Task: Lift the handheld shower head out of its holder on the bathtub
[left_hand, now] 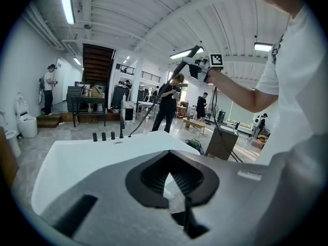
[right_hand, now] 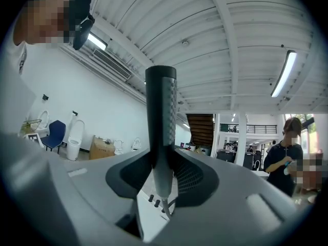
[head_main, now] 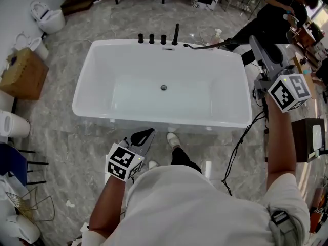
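Right tool [right_hand: 163,155] clamped on shower head [right_hand: 160,111] handle, held upright, up beside bathtub [head_main: 102,114] right end. Hose [head_main: 210,46] trails to far rim. Left tool [head_main: 142,137] narrow, empty, near front rim.

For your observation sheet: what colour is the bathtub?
White; the bathtub shows best in the head view.
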Tool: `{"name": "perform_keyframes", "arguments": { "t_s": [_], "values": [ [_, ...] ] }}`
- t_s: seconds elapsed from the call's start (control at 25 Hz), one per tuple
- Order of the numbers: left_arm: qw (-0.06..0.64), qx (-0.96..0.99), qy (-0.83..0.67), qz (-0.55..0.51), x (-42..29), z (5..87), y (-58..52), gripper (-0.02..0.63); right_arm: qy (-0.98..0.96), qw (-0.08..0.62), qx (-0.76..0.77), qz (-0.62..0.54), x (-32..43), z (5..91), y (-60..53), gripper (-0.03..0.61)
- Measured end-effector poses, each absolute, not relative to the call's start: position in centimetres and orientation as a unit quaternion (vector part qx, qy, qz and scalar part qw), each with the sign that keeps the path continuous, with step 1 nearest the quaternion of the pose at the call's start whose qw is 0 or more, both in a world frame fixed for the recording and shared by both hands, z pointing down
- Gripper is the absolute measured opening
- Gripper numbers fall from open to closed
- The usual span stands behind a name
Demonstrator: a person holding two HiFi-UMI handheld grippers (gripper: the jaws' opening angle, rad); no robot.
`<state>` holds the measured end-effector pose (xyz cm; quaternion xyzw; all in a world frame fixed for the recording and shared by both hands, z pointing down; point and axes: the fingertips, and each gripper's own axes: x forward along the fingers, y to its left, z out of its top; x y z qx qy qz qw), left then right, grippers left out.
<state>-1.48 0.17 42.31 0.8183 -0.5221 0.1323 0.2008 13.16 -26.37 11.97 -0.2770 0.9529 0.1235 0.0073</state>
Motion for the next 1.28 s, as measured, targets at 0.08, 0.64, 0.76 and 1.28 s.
{"name": "perform_keyframes", "arguments": {
  "t_s": [0.08, 0.64, 0.76, 1.28],
  "values": [
    [0.200, 0.818, -0.522, 0.132, -1.3, 42.4, 0.6, 0.006, 0.954, 0.011, -0.273, 0.127, 13.5, 11.5, -25.2, 0.146],
    [0.199, 0.818, -0.526, 0.122, -1.3, 42.4, 3.6, 0.006, 0.961, 0.025, -0.242, 0.135, 13.7, 9.7, -17.0, 0.146],
    [0.198, 0.817, -0.528, 0.121, -1.3, 42.3, 3.8, 0.006, 0.962, 0.020, -0.239, 0.134, 13.9, 9.9, -16.3, 0.146],
    [0.200, 0.811, -0.538, 0.116, -2.1, 42.4, 5.0, 0.006, 0.967, 0.003, -0.231, 0.106, 13.2, 12.6, -15.4, 0.146]
  ]
}}
